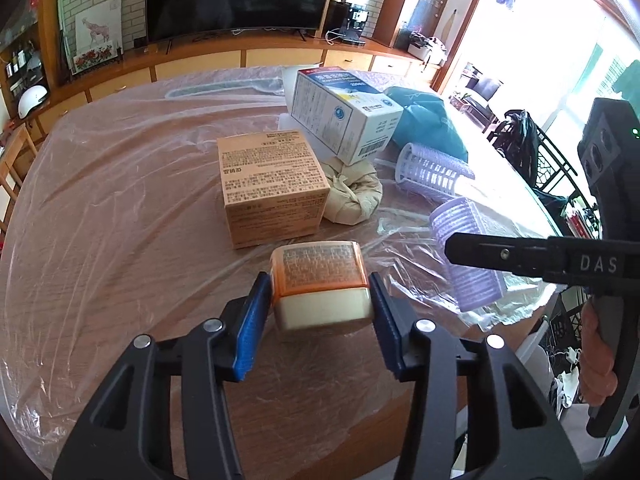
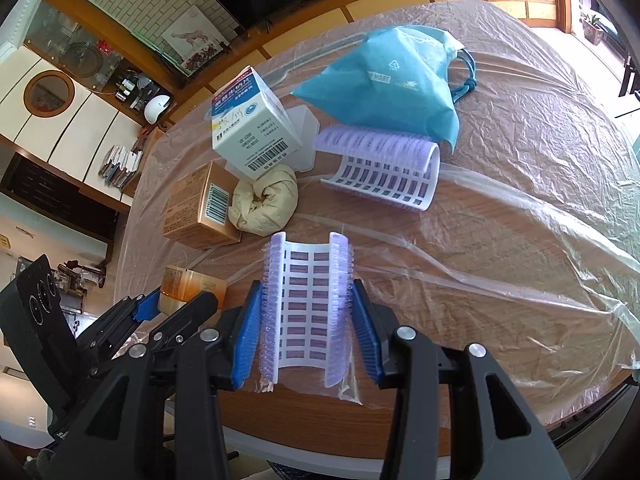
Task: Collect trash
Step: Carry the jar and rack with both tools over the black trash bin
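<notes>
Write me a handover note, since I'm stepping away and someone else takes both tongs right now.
Left tongs: shut on a small orange-labelled jar, near the table's front edge.
Right tongs: shut on a purple hair roller.
Still on the plastic-covered table: second hair roller, brown box, white box leaning on a cream cloth bundle, blue bag behind.
Done: two items gripped. No bin is in view.
Left: drop both off, then collect the rest.
</notes>
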The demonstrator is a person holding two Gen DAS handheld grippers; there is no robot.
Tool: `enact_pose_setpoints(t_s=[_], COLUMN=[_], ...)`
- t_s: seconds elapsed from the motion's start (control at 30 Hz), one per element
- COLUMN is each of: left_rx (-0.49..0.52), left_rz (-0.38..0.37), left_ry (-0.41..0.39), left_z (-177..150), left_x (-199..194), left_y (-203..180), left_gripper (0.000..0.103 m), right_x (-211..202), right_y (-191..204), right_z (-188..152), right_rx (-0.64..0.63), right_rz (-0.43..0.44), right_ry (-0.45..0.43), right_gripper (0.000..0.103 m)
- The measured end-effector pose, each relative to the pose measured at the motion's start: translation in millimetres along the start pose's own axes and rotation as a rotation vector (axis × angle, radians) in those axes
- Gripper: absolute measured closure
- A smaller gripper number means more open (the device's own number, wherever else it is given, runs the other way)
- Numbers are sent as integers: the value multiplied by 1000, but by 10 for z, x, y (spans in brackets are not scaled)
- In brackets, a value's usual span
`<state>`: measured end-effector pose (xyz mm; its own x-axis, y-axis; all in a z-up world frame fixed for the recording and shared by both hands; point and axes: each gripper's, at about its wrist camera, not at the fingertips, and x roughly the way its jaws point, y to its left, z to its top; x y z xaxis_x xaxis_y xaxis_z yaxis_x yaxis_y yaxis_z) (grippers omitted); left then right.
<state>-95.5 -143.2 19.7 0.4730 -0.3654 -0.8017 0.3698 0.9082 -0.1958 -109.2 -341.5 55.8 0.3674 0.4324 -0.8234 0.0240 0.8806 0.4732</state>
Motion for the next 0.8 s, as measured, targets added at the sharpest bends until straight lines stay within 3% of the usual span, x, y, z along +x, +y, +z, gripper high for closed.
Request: enact_pose_setpoints(t_s=[0.8], left_rx=[57], left_rz=[-56], left_ry=[-28], left_z=[-131], left_x=[-366], left_y=[-62], left_gripper=[55], right_x=[-387], right_y=[-67], right_z=[-221], right_rx=[35], right_rz=[53], right_ry=[-59], right_gripper=[61])
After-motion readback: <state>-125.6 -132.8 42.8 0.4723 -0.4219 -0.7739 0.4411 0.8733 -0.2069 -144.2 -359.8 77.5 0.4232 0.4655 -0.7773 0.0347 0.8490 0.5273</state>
